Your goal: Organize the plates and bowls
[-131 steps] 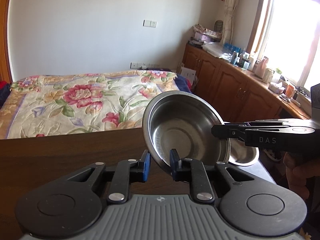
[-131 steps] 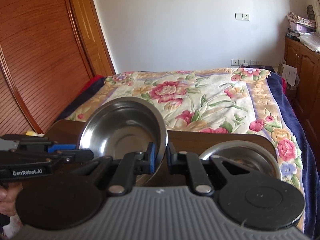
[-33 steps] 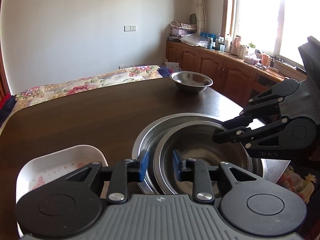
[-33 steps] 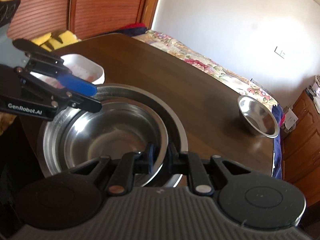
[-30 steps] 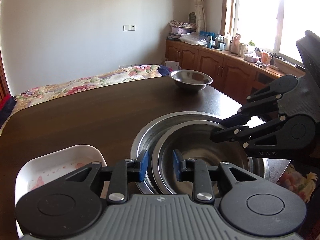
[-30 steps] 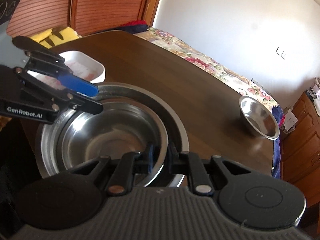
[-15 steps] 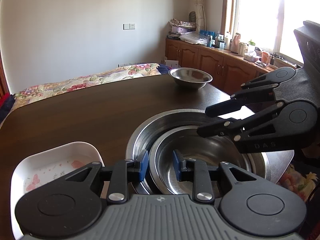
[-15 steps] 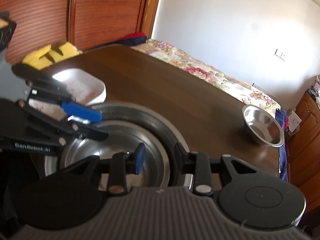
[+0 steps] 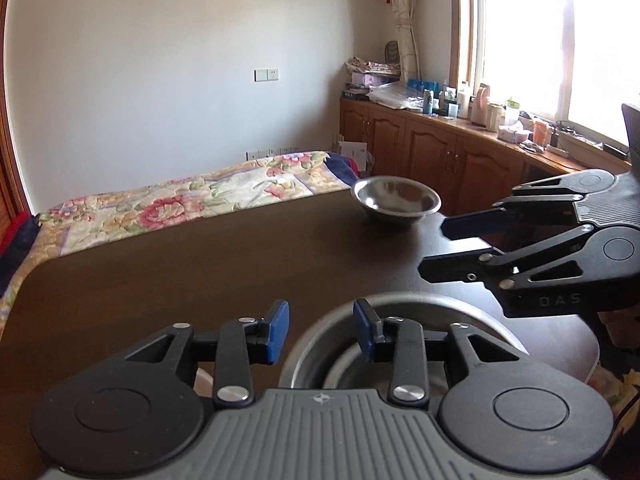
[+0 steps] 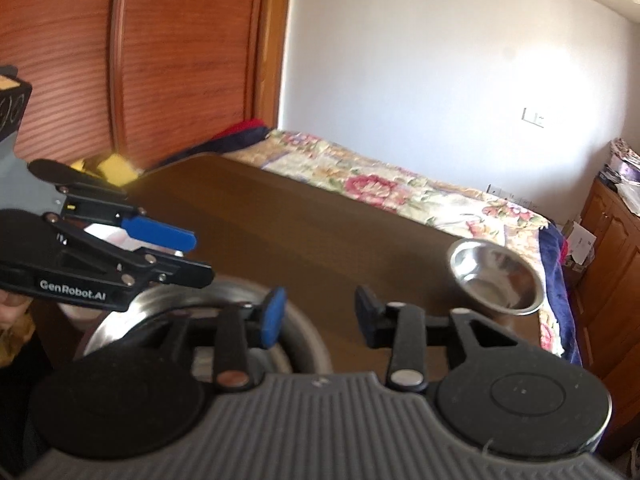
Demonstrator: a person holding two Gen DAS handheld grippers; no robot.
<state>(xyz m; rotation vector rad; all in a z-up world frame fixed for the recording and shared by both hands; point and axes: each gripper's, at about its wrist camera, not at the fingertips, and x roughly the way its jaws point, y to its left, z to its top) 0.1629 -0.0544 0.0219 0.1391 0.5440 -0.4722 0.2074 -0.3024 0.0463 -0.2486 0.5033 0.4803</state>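
— Where are the nested steel bowls (image 9: 404,312) being seen?

— On the counter (image 9: 192,272), just below both grippers; nothing is being gripped.

— And the jaws?

— Left gripper (image 9: 322,330) and right gripper (image 10: 316,316) are being held spread apart.

White walls (image 9: 160,60), floral bed (image 9: 180,200), wood cabinets (image 9: 440,152), bright window (image 9: 560,32).

Black tool (image 9: 322,330), blue pads (image 9: 278,332), silver screws
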